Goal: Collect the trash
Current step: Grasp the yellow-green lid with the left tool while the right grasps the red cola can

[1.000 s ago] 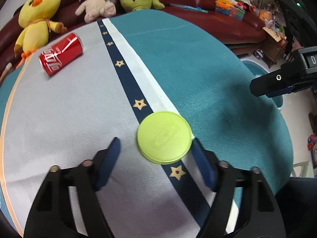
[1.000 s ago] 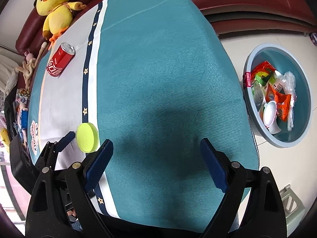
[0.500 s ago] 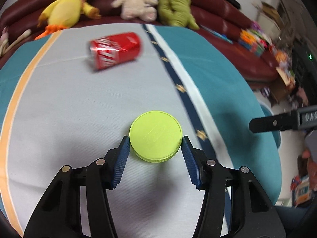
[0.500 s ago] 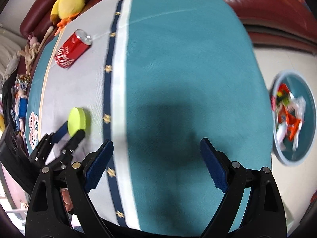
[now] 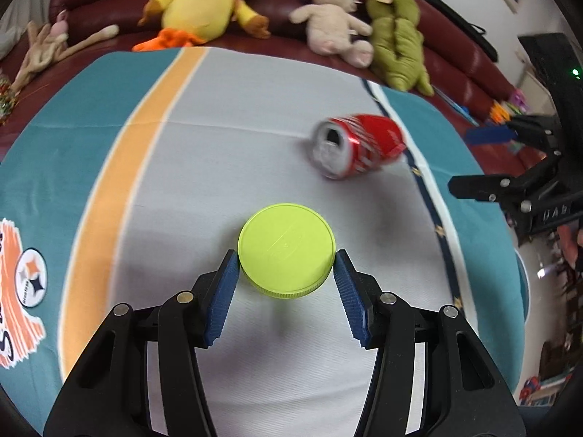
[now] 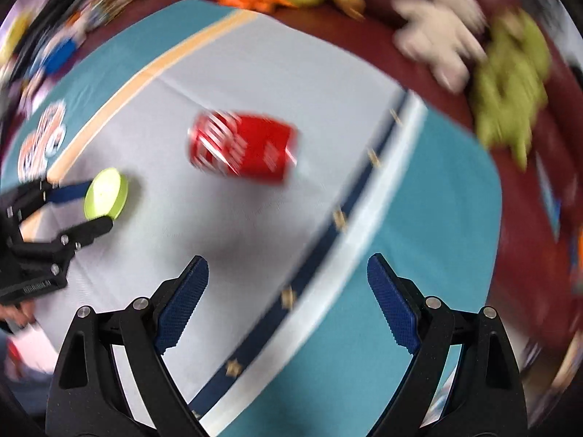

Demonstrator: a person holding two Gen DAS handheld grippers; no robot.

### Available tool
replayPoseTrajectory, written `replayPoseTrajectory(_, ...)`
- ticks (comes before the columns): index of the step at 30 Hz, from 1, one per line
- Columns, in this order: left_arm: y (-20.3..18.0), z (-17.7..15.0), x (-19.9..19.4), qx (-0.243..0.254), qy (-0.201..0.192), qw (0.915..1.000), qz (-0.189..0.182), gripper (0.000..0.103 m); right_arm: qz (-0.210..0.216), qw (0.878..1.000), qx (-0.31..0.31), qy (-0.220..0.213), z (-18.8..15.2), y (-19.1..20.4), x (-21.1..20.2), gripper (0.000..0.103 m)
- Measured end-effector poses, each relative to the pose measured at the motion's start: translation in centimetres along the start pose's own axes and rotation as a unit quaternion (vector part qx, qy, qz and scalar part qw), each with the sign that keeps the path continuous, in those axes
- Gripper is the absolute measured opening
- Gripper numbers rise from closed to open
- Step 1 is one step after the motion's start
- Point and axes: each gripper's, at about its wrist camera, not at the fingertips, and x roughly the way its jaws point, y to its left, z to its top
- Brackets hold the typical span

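A round lime-green lid (image 5: 286,249) is clamped between the blue pads of my left gripper (image 5: 286,269), lifted a little off the cloth. The right wrist view shows the same lid (image 6: 105,193) in the left gripper (image 6: 96,202) at the left edge. A red soda can (image 5: 359,149) lies on its side on the grey band of the tablecloth, beyond the lid and to the right. My right gripper (image 6: 288,280) hangs open above the cloth with nothing between its pads, the blurred can (image 6: 242,147) ahead of it. It also shows at the right edge of the left wrist view (image 5: 470,160).
The table wears a teal, grey and orange striped cloth (image 5: 109,189) with a dark starred band (image 6: 309,273). Behind it runs a dark red sofa (image 5: 455,69) with a yellow duck plush (image 5: 211,0), a cream plush (image 5: 335,25) and a green plush (image 5: 397,40).
My left gripper shut on the green lid and carried it left over the grey band. The right gripper swung left from the teal side and the floor basin until it faced the can.
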Motion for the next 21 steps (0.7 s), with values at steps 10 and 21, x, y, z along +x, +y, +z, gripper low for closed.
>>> replayPoseTrajectory(10, 3.9, 0.8, 1.1, -0.044, 0.012, 0.9988, 0.015, 0.055, -0.03, 0.971, -0.235, 0.007, 3.9, 4.8, 5.9, 0.085)
replayPoseTrajectory(21, 3.6, 1.9, 2.9, -0.052, 0.011, 0.9981, 0.031, 0.055, 0.013, 0.979, -0.201, -0.015, 5.2, 3.3, 9.1, 0.05)
